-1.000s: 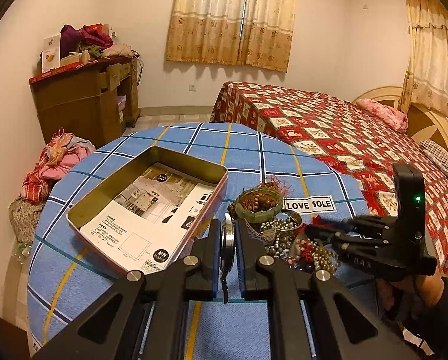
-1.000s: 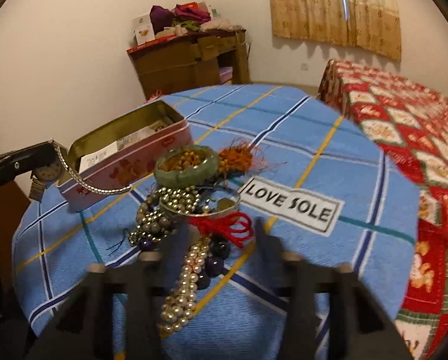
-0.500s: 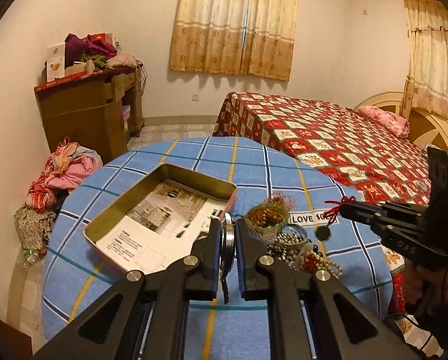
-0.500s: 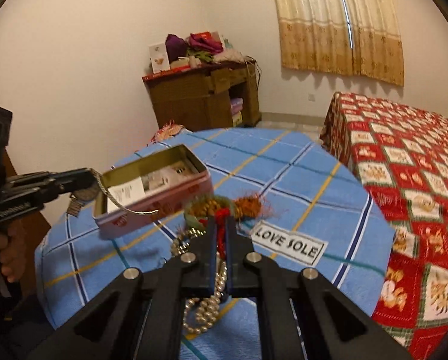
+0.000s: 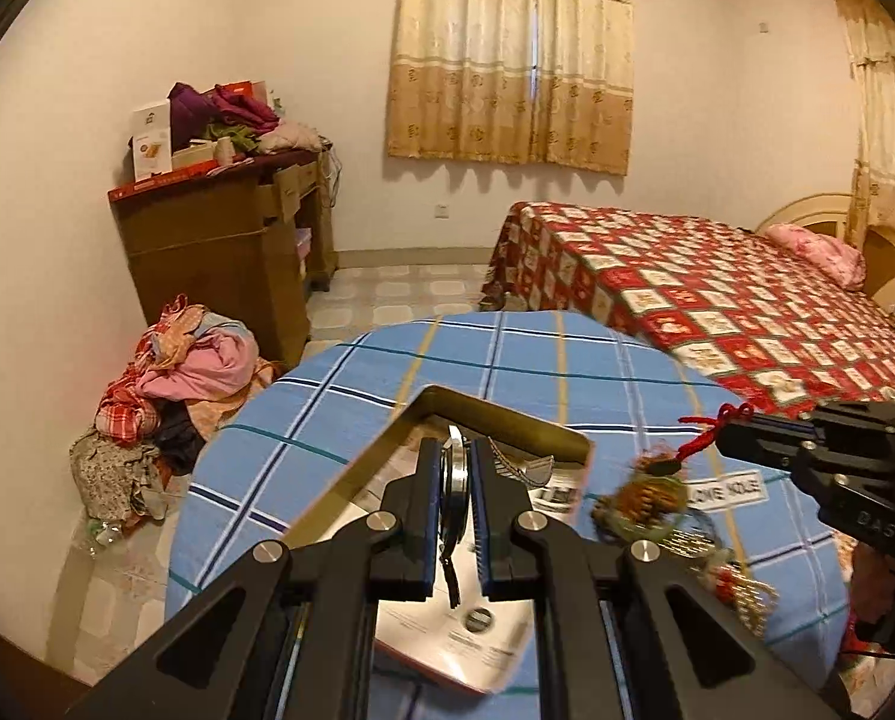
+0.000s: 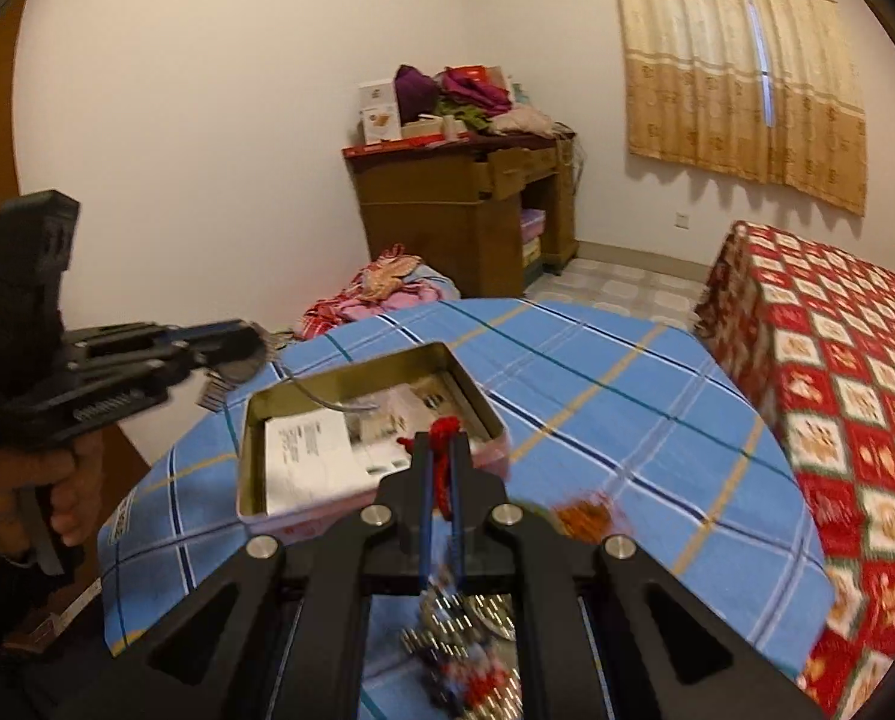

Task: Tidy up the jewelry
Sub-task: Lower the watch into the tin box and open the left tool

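Note:
My left gripper (image 5: 454, 468) is shut on a silver wristwatch (image 5: 454, 489), held above the open pink tin (image 5: 510, 420); its metal band (image 6: 333, 399) trails down into the tin (image 6: 249, 468). My right gripper (image 6: 440, 450) is shut on a red-cord pendant (image 6: 444, 429), lifted over the tin's near edge; its dark stone (image 5: 663, 467) dangles below the red cord (image 5: 708, 429). The pile of jewelry (image 5: 657, 504) lies on the blue checked tablecloth (image 5: 507, 354), right of the tin, and shows blurred under my right gripper (image 6: 465, 642).
Printed paper (image 6: 309, 456) lines the tin. A "LOVE SOLE" label (image 5: 726, 489) sits by the pile. A bed with a red quilt (image 5: 717, 306) stands right of the round table, a wooden desk (image 5: 219, 252) and a heap of clothes (image 5: 171, 384) to the left.
My right gripper closed on the red-cord pendant, lifted it off the pile and carried it toward the tin. My left gripper moved the watch over the tin, its band now hanging inside.

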`<state>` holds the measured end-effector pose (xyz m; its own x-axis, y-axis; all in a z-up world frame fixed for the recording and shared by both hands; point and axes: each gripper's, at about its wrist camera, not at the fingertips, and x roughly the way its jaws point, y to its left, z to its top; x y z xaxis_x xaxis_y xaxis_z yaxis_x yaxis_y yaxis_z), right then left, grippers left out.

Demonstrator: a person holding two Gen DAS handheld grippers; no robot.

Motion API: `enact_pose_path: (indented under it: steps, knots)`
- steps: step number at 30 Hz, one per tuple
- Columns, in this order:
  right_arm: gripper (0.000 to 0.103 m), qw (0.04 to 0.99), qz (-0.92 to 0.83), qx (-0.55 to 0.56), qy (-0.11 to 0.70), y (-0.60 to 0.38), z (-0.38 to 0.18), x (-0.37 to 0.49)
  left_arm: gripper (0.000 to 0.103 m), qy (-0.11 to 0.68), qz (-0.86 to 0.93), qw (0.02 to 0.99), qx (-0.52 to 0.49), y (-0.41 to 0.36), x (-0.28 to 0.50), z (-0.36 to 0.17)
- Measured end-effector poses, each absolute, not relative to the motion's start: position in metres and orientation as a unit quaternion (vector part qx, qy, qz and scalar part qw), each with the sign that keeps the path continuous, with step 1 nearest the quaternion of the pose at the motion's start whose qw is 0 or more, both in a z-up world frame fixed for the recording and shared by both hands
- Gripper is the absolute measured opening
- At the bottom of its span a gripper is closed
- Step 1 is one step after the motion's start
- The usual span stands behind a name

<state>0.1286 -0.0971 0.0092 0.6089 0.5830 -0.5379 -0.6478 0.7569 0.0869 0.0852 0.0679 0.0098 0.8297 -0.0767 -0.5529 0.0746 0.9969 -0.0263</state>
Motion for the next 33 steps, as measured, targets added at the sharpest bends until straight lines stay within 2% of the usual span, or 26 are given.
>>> enact_pose_path:
  steps: [16,19,20,21,22,23,24,25,28,30,33]
  knots:
    - [0.007,0.878,0.329,-0.093,0.334,-0.042,-0.034,0.189,0.009,0.355,-0.016,0.935,0.011,0.088,0.153,-0.036]
    - [0.01,0.883,0.318,-0.1,0.33,-0.043,-0.035,0.19,0.009,0.361,-0.014,0.932,0.017,0.084,0.16,-0.04]
    - [0.012,0.885,0.314,-0.1,0.327,-0.045,-0.035,0.19,0.012,0.362,-0.008,0.932,0.025,0.082,0.162,-0.04]
    - [0.02,0.887,0.311,-0.1,0.326,-0.048,-0.034,0.19,0.016,0.363,0.001,0.931,0.031,0.081,0.163,-0.04]
    - [0.027,0.889,0.308,-0.1,0.324,-0.049,-0.033,0.189,0.031,0.363,0.004,0.931,0.033,0.081,0.163,-0.039]
    - [0.046,0.891,0.305,-0.099,0.32,-0.05,-0.031,0.188,0.049,0.358,0.005,0.933,0.034,0.081,0.161,-0.038]
    - [0.056,0.895,0.302,-0.098,0.314,-0.054,-0.029,0.186,0.058,0.352,0.007,0.936,0.033,0.082,0.159,-0.036]
    - [0.057,0.899,0.299,-0.098,0.306,-0.06,-0.026,0.182,0.071,0.341,0.014,0.939,0.034,0.082,0.154,-0.033]
    - [0.057,0.905,0.288,-0.103,0.296,-0.074,-0.021,0.175,0.073,0.33,0.011,0.943,0.031,0.082,0.146,-0.029]
    - [0.064,0.91,0.276,-0.103,0.291,-0.086,-0.019,0.169,0.074,0.324,0.015,0.945,0.033,0.081,0.138,-0.028]
    - [0.068,0.917,0.254,-0.1,0.291,-0.108,-0.022,0.157,0.074,0.323,0.022,0.946,0.031,0.08,0.131,-0.032]
